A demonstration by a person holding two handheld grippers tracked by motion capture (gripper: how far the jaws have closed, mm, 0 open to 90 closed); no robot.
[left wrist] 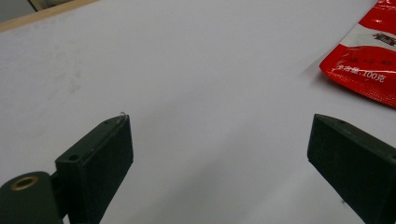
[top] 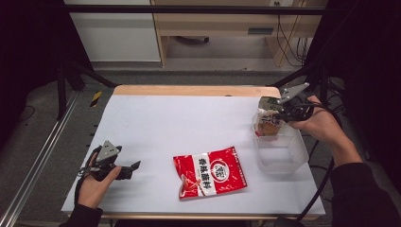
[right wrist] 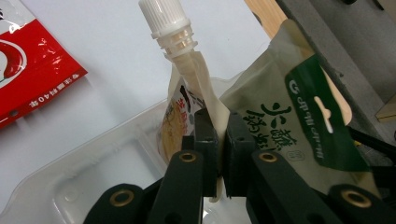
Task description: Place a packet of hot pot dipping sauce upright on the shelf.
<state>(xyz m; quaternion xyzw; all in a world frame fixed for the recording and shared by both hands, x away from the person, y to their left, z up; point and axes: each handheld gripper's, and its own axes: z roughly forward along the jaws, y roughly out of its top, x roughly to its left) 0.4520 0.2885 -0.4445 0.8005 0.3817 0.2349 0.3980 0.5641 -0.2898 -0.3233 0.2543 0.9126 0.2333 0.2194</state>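
My right gripper (top: 270, 109) (right wrist: 218, 122) is shut on the edge of a cream spout pouch (top: 268, 126) (right wrist: 187, 81) with a white screw cap, held upright over the far end of a clear plastic container (top: 283, 160) (right wrist: 79, 168). A beige and green packet (right wrist: 299, 107) stands against the right jaw; whether it is pinched too, I cannot tell. A red and white seasoning packet (top: 209, 172) (left wrist: 369, 56) (right wrist: 28, 60) lies flat at the table's front middle. My left gripper (top: 130, 170) (left wrist: 219, 121) rests open at the front left, nothing between its jaws.
The white table top (top: 179, 123) has a wooden far edge (top: 194, 90). Black frame bars stand at both sides, and a metal rail (top: 38, 156) runs along the floor on the left. Cables trail from the right hand past the table's right edge.
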